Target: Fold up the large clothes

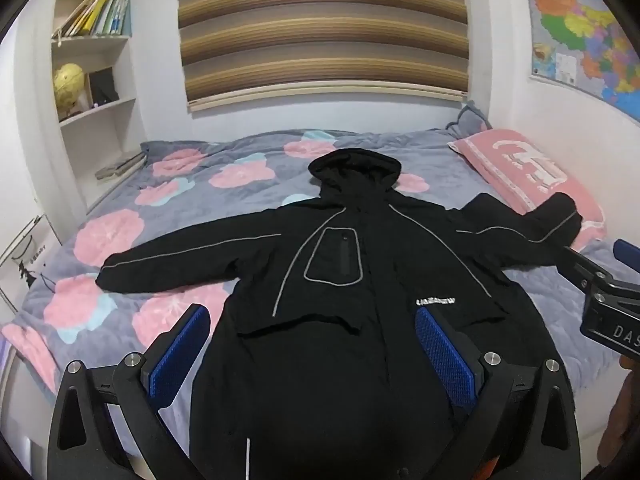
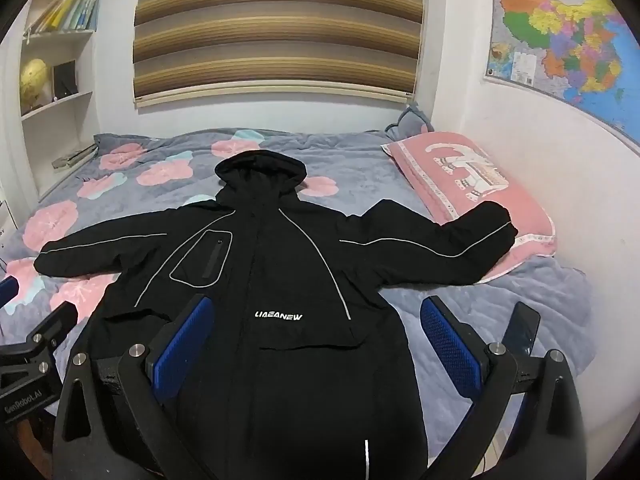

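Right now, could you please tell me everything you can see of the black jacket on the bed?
The jacket is black and hooded, of a matte woven-looking fabric with thin pale piping, an outlined chest pocket and white lettering on the front. It lies face up and spread flat on the flowered bedspread, hood toward the wall, both sleeves out sideways. One cuff rests on the pink pillow. Neither gripper holds it.

Black hooded jacket (image 2: 280, 264): one item, lying flat and face up on the bed (image 2: 360, 168), unfolded. Hood toward the window wall, hem nearest the cameras. Both sleeves spread wide to either side; the right-hand sleeve's cuff rests on the pink pillow (image 2: 460, 176). Grey piping runs along sleeves and chest, outlining a chest pocket. White lettering on the front. Front closed.
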Action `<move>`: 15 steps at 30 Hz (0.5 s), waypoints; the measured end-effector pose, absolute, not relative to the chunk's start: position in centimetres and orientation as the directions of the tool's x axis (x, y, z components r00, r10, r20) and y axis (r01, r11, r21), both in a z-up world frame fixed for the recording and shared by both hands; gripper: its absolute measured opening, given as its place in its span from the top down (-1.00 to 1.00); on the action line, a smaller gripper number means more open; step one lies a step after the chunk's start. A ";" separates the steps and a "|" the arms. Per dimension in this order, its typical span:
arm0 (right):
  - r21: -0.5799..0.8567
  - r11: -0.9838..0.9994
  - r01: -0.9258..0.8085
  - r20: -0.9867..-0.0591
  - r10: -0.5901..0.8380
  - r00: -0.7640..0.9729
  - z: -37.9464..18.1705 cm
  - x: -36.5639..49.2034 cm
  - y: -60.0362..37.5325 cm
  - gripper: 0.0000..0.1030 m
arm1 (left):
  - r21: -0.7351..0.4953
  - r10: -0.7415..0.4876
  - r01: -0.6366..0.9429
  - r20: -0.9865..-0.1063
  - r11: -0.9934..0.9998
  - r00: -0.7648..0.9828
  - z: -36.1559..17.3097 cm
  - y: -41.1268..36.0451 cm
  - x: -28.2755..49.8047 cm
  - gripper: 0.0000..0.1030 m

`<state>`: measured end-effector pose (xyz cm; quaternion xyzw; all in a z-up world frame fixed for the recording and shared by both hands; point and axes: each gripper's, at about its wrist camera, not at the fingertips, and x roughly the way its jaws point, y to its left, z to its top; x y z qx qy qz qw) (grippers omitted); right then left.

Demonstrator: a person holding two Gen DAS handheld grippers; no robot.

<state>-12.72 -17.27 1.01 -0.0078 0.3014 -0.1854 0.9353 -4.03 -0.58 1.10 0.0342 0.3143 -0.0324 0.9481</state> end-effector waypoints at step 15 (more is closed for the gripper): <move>-0.116 0.939 0.324 -0.474 -0.339 0.813 2.6 -17.7 -15.3 -1.00 | -0.012 -0.084 0.092 -0.541 0.996 0.837 2.7 0.8 -9.6 -0.98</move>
